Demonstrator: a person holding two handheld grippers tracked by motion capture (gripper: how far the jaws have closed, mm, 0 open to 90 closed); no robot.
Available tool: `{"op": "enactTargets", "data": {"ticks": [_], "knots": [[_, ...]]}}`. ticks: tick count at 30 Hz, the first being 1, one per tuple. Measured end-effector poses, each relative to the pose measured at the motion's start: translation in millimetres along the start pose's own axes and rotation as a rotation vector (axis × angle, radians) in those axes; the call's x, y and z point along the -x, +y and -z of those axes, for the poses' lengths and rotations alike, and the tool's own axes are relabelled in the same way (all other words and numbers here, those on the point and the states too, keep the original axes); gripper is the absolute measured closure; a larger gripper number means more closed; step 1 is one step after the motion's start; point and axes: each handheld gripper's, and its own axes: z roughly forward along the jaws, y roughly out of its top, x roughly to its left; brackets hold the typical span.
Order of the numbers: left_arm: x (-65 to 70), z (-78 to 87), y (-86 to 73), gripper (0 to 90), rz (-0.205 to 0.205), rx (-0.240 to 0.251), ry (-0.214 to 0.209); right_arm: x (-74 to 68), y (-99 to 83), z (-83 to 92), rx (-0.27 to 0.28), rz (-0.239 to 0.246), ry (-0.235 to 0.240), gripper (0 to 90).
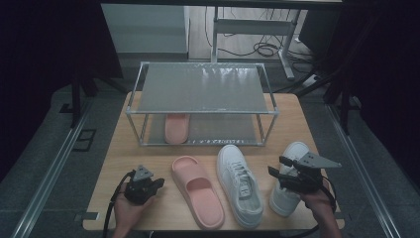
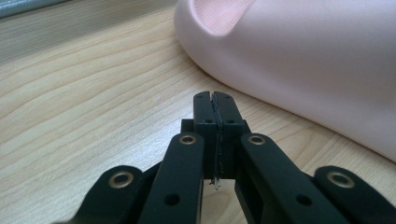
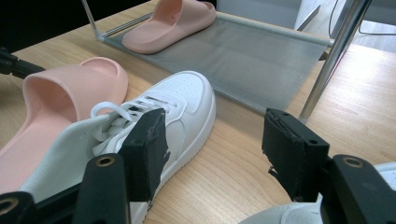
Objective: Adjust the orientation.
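A pink slide (image 1: pixel 197 191) lies on the wooden table (image 1: pixel 148 153), toe pointing away from the rack. To its right are a white sneaker (image 1: pixel 240 184) and a second white sneaker (image 1: pixel 292 151). My left gripper (image 1: pixel 159 184) rests low just left of the slide, jaws shut with nothing between them. In the left gripper view the shut gripper (image 2: pixel 215 100) points at the slide's side (image 2: pixel 303 60), a short gap away. My right gripper (image 1: pixel 278 166) hovers open over the second sneaker. In its own view the open gripper (image 3: pixel 217 140) frames bare table beside the first sneaker (image 3: pixel 182 107).
A metal two-shelf rack (image 1: pixel 203 106) stands at the back of the table, with another pink slide (image 1: pixel 177 128) on its lower shelf (image 3: pixel 261 56). The rack's leg (image 3: pixel 327 65) stands right of the sneaker. Cables and a desk frame lie on the floor beyond.
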Motion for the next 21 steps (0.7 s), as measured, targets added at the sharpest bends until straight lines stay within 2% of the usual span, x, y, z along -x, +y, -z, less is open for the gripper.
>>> {"op": "enactTargets", "data": {"ticks": [13,21], "knots": [[0.1,-12.8,13.5,90.0,-0.025,-0.021,0.006,-0.1,-0.4,-1.2,-0.004,-0.001,0.003,40.5],[-2.0,-18.5,17.0,90.0,-0.024,-0.034,0.007,0.6,-0.3,-0.7,-0.003,-0.003,0.001,40.5]]}}
